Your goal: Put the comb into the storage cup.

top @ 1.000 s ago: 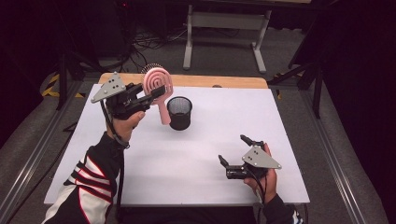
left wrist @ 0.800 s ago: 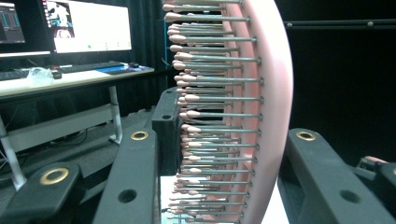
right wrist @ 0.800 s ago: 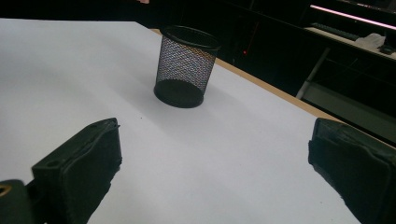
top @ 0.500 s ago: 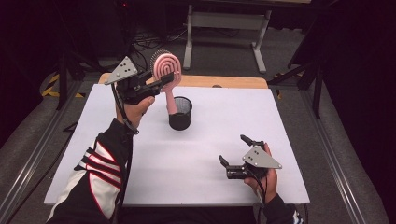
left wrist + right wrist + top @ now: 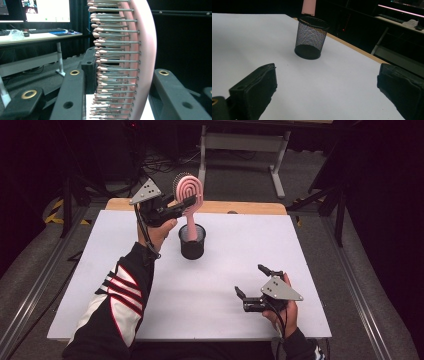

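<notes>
The left gripper (image 5: 181, 206) grasps a pink hairbrush (image 5: 189, 195) by the base of its head, just above the handle, holding it upright over a black mesh cup (image 5: 192, 242) that stands on the white worktop (image 5: 310, 250). In the high view the handle points down into the mouth of the cup, and its lower end sits at or just inside the rim; whether it touches the mesh I cannot tell. In the left gripper view the hairbrush (image 5: 130, 62) stands between the 2 jaws, edge-on, its rows of pink-tipped bristles pointing toward the left of that view. Compared with 1 second earlier, the left hand has carried the hairbrush toward the right of the high view: then the brush hung slanted beside the cup on its left, with the handle outside the rim, and half a second ago it was raised above and to the left of the cup; now it is upright and centred over the opening. The cup has not shifted. The right gripper (image 5: 254, 285) rests at the near right of the worktop, well apart from the cup, jaws spread wide with nothing between them, in the same spot as before. In the right gripper view the cup (image 5: 311, 37) stands ahead with the pink handle (image 5: 309, 7) above its rim.
</notes>
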{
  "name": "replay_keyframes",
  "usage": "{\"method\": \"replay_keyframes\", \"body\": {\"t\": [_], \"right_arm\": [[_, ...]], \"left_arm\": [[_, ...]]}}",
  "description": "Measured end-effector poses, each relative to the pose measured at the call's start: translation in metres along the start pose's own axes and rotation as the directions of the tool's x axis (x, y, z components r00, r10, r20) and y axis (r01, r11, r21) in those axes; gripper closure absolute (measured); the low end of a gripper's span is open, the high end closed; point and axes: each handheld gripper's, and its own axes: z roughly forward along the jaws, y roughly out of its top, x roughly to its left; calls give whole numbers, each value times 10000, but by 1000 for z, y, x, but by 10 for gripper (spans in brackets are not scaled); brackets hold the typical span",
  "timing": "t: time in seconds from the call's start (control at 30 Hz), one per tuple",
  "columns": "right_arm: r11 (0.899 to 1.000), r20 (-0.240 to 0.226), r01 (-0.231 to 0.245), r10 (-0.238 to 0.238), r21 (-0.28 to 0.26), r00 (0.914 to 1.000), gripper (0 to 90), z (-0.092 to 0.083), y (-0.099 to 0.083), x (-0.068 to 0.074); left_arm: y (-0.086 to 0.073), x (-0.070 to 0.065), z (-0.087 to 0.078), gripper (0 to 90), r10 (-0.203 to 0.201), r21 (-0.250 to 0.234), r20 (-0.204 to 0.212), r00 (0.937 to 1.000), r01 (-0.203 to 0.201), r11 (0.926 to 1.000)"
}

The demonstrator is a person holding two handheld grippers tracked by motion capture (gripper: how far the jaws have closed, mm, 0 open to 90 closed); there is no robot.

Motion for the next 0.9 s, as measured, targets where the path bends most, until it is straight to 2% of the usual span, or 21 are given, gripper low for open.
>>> {"method": "replay_keyframes", "body": {"t": [0.33,0.7,0.9], "right_arm": [[10000,-53,58,-58,7,10000,36,0,0,0],[9999,-143,145,-144,83,9998,36,1,-1,1],[9998,-217,171,-169,94,9996,36,2,-1,2]], "left_arm": [[-8,5,16,624,-76,230,-108,9999,79,9997],[-22,18,23,624,-577,235,-472,9972,588,9980],[-33,24,27,624,-925,266,-519,9944,939,9952]]}}
